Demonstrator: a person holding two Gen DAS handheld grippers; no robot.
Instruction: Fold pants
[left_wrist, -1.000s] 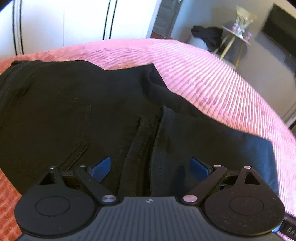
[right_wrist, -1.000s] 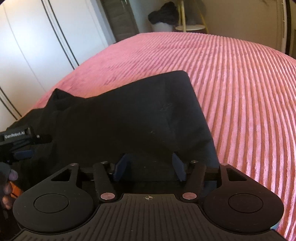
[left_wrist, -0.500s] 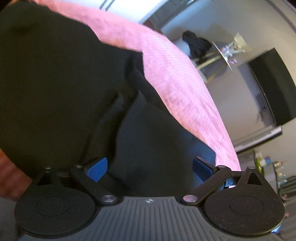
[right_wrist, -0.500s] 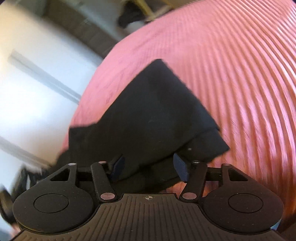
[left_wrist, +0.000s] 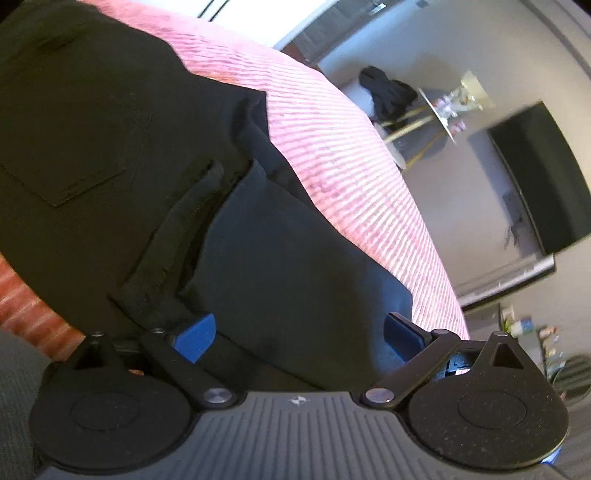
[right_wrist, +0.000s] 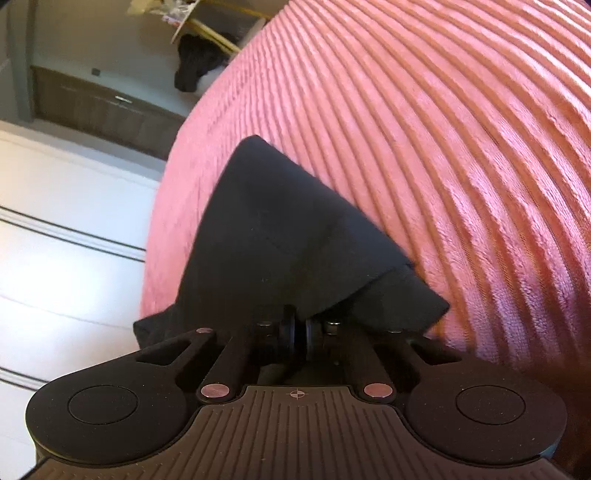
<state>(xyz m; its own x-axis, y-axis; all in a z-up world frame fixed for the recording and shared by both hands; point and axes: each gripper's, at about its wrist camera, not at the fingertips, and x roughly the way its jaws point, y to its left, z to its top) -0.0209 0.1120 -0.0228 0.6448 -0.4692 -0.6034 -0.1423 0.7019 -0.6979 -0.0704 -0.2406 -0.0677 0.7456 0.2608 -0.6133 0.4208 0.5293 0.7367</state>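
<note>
One pink ribbed bed (right_wrist: 461, 155) carries the single pair of black pants (left_wrist: 110, 166), spread flat so they can be folded, probably. The right gripper (right_wrist: 300, 330) has its jaws together, clamped on the pants' corner hem near the bed's edge, likely to lift that end over. The left gripper (left_wrist: 299, 334) has its jaws wide apart with the cloth lying between, unpinched. Two grippers, one garment.
</note>
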